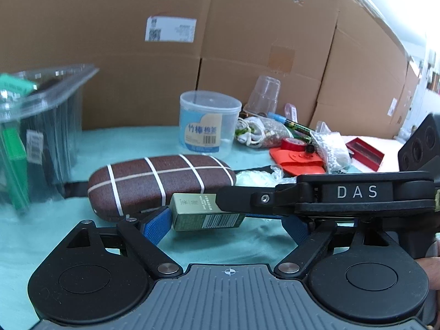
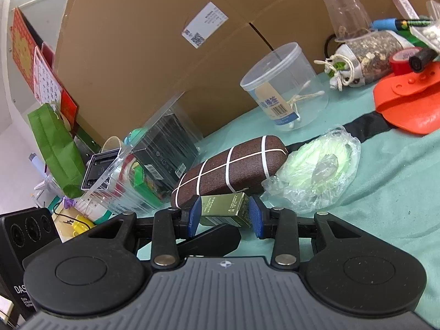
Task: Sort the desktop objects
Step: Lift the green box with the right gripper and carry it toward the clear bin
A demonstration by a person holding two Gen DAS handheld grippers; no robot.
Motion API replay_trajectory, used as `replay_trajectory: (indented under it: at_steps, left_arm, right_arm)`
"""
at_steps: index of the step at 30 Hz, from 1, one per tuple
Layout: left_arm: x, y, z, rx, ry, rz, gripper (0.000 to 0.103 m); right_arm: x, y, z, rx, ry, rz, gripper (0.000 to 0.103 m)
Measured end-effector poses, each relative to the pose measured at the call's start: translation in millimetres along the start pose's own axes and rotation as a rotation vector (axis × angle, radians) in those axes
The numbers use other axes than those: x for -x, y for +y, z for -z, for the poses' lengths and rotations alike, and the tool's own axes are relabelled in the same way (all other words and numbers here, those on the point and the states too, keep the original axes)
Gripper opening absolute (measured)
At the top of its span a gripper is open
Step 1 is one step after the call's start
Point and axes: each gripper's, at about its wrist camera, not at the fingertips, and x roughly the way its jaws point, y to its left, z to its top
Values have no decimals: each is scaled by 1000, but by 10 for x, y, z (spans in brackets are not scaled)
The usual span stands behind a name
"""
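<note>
So right now my right gripper [image 2: 225,216] is clamped on a small olive-green box [image 2: 223,209], one blue pad on each end, pointing a bit downward over the teal cloth [image 2: 385,181]. The box hangs just in front of the brown glasses case [image 2: 231,165] with the white grid lines; can't tell if they touch.

My left gripper [image 1: 231,224] sits low and angled down too, jaws spread wide with nothing pressed. The box pokes into the gap between its pads, right next to the left blue pad [image 1: 155,227], while the right gripper's black finger [image 1: 247,200] reaches across from the right. "DAS" is printed in white on that gripper's body. A bit of my hand [image 1: 429,271] shows at the right edge of the left view.

Readable stuff: the box has a barcode on the side and some Chinese characters on the pale end panel, too small for me to make out. The clear round tub [image 1: 209,122] behind the case has a blue label with Chinese text and a barcode, and from the right view there are cotton swabs inside. The cardboard boxes [image 1: 170,63] at the back carry a white shipping label with a QR code, text blurred.

Far left there's a clear plastic bin [image 1: 46,126] with a barcode sticker and green stuff inside. Red tape roll [image 1: 293,144] and an orange pouch [image 1: 299,162] sit off to the right.
</note>
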Motion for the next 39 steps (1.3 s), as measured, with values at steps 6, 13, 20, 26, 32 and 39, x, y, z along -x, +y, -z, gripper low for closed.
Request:
replay_trajectory:
  at_steps: [6,13,20,26,32,39]
  left_arm:
    - [106,-61,19,3,-19,-28,93]
    - [269,-140,40,-7,-48,-52,93]
    - [471,-221,64,-17,-80,-72,93]
    - [688,-236,64,-42,-122,-92,93]
    - [940,-114,22,-30,-171,-115,94]
    - [1196,58,-36,-25,-209,-158,95]
  right_arm:
    - [64,124,37,32,-12,10,44]
    - [164,283,83,61,-25,17,44]
    - [291,447,136,75,-34,5,48]
    - [353,637,166,117,-31,-11,48]
    - [305,921,141,180,-35,-36,48]
    - [136,1197,116,216,-25,-68,48]
